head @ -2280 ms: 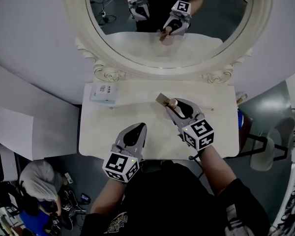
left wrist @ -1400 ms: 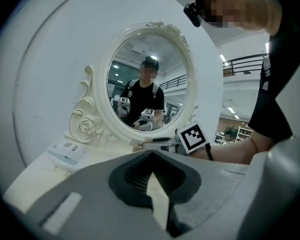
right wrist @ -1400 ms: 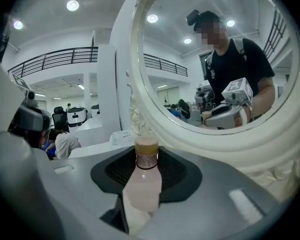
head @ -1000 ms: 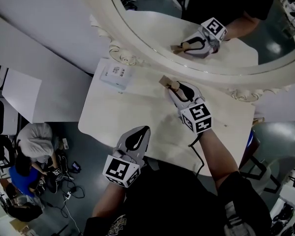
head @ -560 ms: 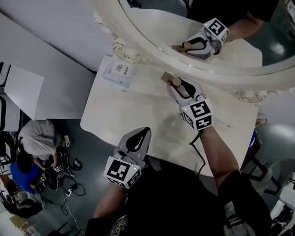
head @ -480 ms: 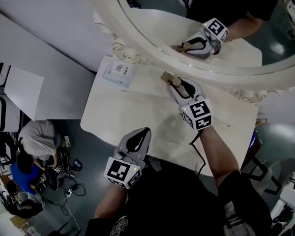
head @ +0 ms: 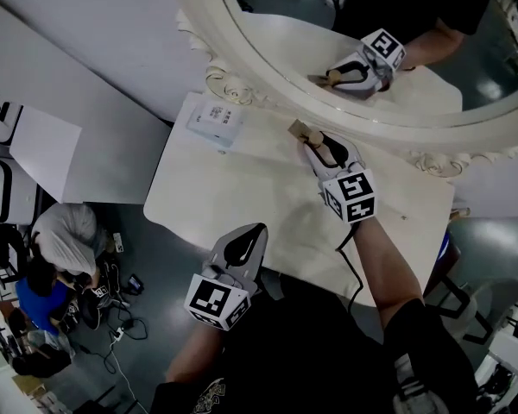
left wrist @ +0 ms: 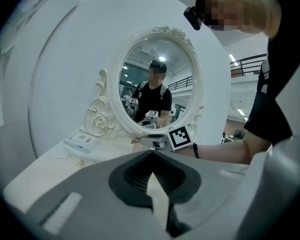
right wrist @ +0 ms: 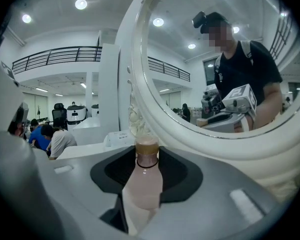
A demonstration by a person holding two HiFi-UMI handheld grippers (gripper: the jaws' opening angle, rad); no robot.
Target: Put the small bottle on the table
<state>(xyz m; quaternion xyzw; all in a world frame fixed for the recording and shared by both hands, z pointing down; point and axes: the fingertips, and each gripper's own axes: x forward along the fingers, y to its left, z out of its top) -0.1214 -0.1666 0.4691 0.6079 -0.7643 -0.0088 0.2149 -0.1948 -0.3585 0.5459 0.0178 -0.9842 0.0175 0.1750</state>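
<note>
The small bottle (right wrist: 147, 176) is pale pink with a brown cap (right wrist: 147, 147). My right gripper (head: 318, 147) is shut on its body, and the cap end (head: 302, 132) points toward the mirror's base. It hangs over the back of the white dressing table (head: 233, 197); I cannot tell if it touches the top. My left gripper (head: 249, 234) sits at the table's front edge. Its jaws are shut with nothing between them (left wrist: 153, 183). The left gripper view also shows the right gripper's marker cube (left wrist: 182, 136).
A large oval mirror with a carved cream frame (head: 242, 84) stands at the table's back and reflects the right gripper and bottle (head: 358, 63). A white flat box (head: 217, 118) lies at the back left corner. People sit on the floor at left (head: 60, 244).
The head view has swung and shifted a little. The right gripper still holds the bottle near the mirror's base, barely moved. The left gripper has stayed at the front edge.
</note>
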